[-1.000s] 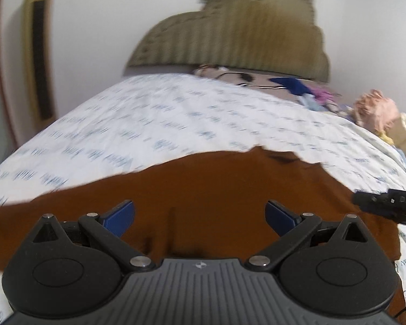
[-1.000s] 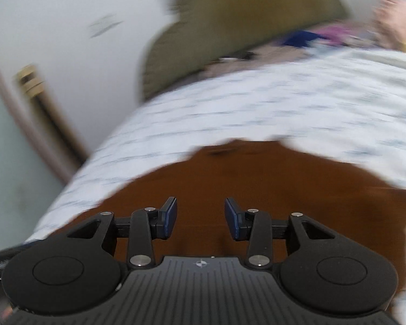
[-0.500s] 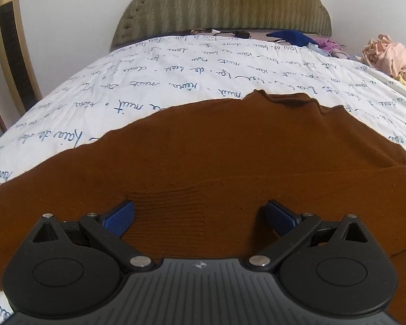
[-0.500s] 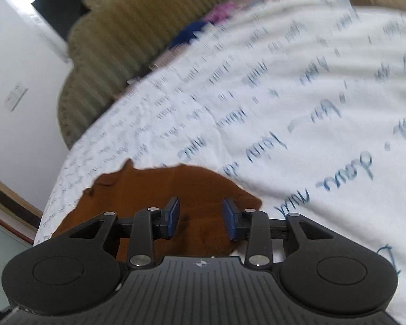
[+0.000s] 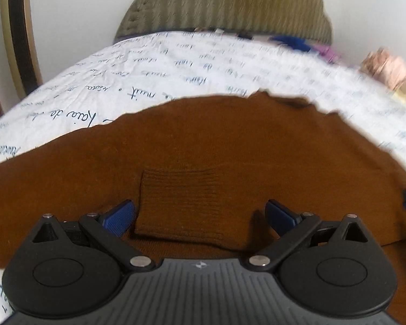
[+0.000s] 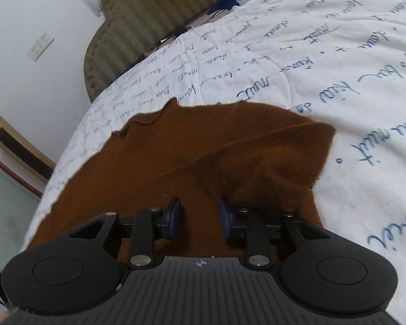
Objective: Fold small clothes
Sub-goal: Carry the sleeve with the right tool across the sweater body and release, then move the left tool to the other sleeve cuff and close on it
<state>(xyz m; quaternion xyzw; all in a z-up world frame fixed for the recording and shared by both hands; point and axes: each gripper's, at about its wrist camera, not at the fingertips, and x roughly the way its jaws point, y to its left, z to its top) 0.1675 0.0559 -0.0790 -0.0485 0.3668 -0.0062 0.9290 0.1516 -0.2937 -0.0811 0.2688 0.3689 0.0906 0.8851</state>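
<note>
A brown knit sweater (image 5: pixel 203 140) lies spread on the white bedspread with blue writing (image 5: pixel 149 75). One ribbed sleeve cuff (image 5: pixel 181 203) is folded in over the body, between the wide-open fingers of my left gripper (image 5: pixel 200 214), which hovers just above it. In the right wrist view the sweater (image 6: pixel 176 157) has its right side folded over into a raised fold (image 6: pixel 278 162). My right gripper (image 6: pixel 200 216) is partly open and empty, low over the cloth beside that fold.
An olive padded headboard (image 5: pixel 224 5) stands at the far end of the bed, with loose clothes (image 5: pixel 384 65) piled near it at the right. A gold-framed panel (image 5: pixel 16 35) stands against the wall on the left.
The left gripper has drawn back a little, so the folded cuff sits further forward. The right gripper has swung back over the sweater's right side, and its jaws opened slightly.
</note>
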